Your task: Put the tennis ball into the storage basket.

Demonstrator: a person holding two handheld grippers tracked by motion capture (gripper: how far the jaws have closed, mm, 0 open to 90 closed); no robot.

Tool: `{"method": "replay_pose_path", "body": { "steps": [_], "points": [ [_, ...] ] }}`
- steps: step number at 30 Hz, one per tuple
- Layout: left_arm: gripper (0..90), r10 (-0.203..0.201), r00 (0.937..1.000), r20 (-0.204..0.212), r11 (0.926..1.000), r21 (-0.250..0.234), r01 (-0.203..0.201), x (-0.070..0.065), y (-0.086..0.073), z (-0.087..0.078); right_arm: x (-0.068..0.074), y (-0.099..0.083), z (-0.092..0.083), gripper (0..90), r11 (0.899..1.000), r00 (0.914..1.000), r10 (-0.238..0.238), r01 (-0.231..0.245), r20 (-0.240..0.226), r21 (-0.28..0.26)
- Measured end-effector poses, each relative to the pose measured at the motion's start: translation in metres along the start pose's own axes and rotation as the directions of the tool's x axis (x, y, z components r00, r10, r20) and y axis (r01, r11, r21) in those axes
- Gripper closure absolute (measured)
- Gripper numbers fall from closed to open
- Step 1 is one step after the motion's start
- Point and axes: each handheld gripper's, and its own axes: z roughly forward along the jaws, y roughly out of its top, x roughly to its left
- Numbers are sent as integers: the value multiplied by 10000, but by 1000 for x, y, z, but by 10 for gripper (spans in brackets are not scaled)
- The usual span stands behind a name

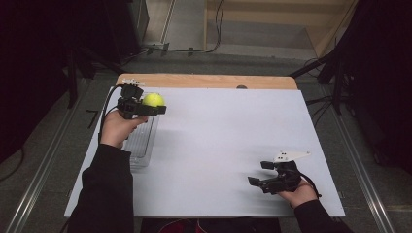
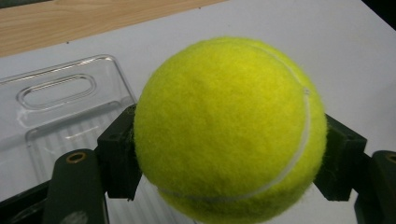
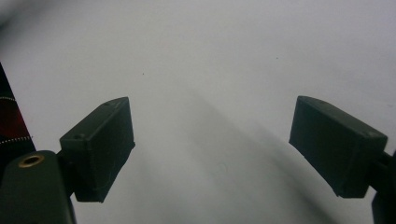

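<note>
The yellow-green tennis ball (image 1: 153,100) sits at the far left of the table (image 1: 218,145), held above the far end of a clear plastic tray (image 1: 142,141). Being round, it has no long axis and no facing to speak of; in the left gripper view its white seam (image 2: 299,154) curves down the right side and under the bottom. The left gripper (image 1: 145,108) has its jaws clenched on the ball (image 2: 229,126), one black pad pressed to each flank. Behind the ball in that view lies the tray (image 2: 60,107), transparent, with a slotted handle hole near its far end and a ribbed floor; beyond it shows the bare wooden edge (image 2: 93,18) of the table. In the high view the tray runs lengthwise toward the person, along the table's left side.

The right gripper (image 1: 265,175) is well apart, near the front right of the white table surface, gripped by the person's right hand (image 1: 299,193). Its jaws stand released and wide, with only the plain white surface (image 3: 210,84) between them.
</note>
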Motion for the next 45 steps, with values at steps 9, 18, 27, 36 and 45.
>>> {"method": "replay_pose_path", "body": {
  "steps": [9,18,27,36,45],
  "points": [
    [255,-304,9990,-316,9995,-56,303,10,-4,-4,0,0,0,120,10000,10000,7,-7,-2,0],
    [255,-609,9963,-607,9980,-194,599,22,-8,-11,0,0,0,120,10000,10000,0,0,-1,8],
    [255,-811,9939,-749,9966,-202,798,28,-12,-11,0,1,1,120,10000,10000,-3,3,-11,14],
    [253,-975,9922,-775,9952,-155,966,31,-14,-7,0,1,1,120,10000,10000,-6,6,-15,13],
    [252,-1204,9886,-900,9927,-51,1205,38,-20,0,0,1,1,120,10000,10000,-18,18,-13,13]
  ]
}}
